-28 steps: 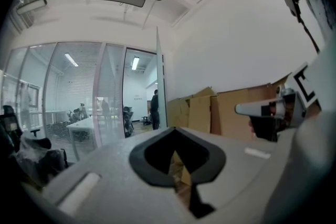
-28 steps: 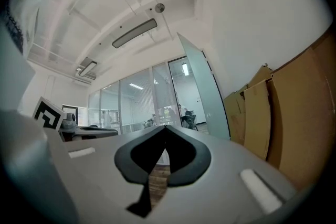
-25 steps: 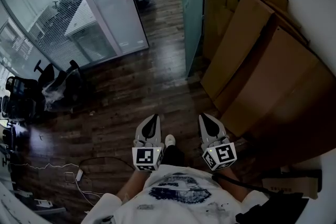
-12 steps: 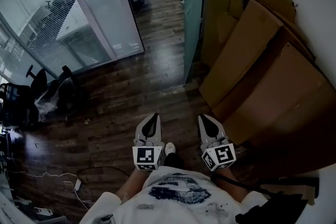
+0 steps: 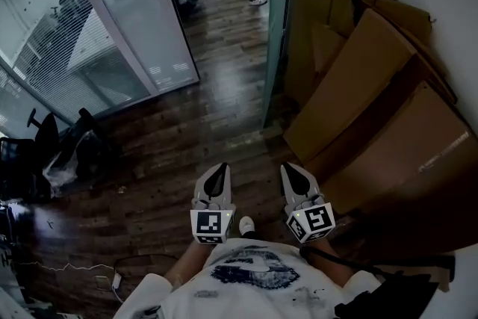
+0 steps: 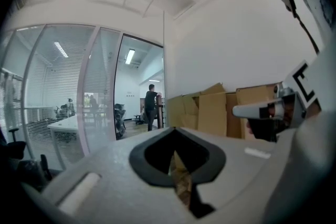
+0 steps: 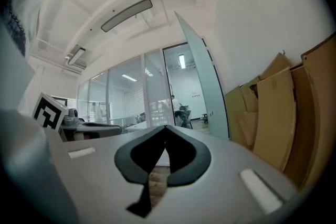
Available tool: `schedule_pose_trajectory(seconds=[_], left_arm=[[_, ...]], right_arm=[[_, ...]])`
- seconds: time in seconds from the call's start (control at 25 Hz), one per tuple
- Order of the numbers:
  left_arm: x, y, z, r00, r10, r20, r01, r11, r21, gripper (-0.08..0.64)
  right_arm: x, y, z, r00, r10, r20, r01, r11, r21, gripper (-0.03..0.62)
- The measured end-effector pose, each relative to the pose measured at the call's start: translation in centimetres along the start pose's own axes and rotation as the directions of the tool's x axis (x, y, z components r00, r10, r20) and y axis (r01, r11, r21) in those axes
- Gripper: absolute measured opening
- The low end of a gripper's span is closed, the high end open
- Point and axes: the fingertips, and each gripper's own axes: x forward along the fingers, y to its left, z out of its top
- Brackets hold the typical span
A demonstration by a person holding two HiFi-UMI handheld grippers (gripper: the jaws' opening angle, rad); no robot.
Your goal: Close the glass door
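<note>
Behind the open glass door [image 5: 275,26], cardboard sheets [image 5: 373,108] lean, perhaps touching it.

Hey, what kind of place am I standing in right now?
Most likely an office. Floor-to-ceiling glass partition walls with slatted blinds divide the rooms, black swivel office chairs stand on the dark wood plank floor, and flattened brown cardboard boxes lean against the white wall, as in a storage corner.

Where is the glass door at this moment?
In the head view the glass door stands open, edge-on, at top centre; the cardboard sheets lean just to the right of it.
</note>
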Motion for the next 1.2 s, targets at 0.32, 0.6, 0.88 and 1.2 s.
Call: schedule_pose_trajectory(seconds=[0.32,0.6,0.88,1.2], left_arm=[[3.4,2.3,0.1,0.999,-0.05,0.0,0.05,0.999,-0.006,0.002],[7.1,2.6,0.0,0.998,-0.057,-0.012,0.057,0.998,-0.012,0.002],[13.0,3.1,0.4,0.999,-0.004,-0.031,0.004,1.0,0.01,0.002],[21.2,3.6,2.5,0.998,0.059,-0.028,-0.058,0.998,0.033,0.002]], right_arm=[[3.8,-0.3,0.0,1.0,-0.026,-0.003,0.026,1.0,0.0,0.006],[6.7,-2.9,0.1,1.0,-0.023,-0.017,0.023,1.0,-0.004,0.006],[12.1,-7.3,0.3,0.999,0.041,-0.02,-0.041,0.999,0.023,0.005],[19.0,-12.7,2.2,0.989,0.145,-0.002,-0.145,0.989,0.023,0.006]])
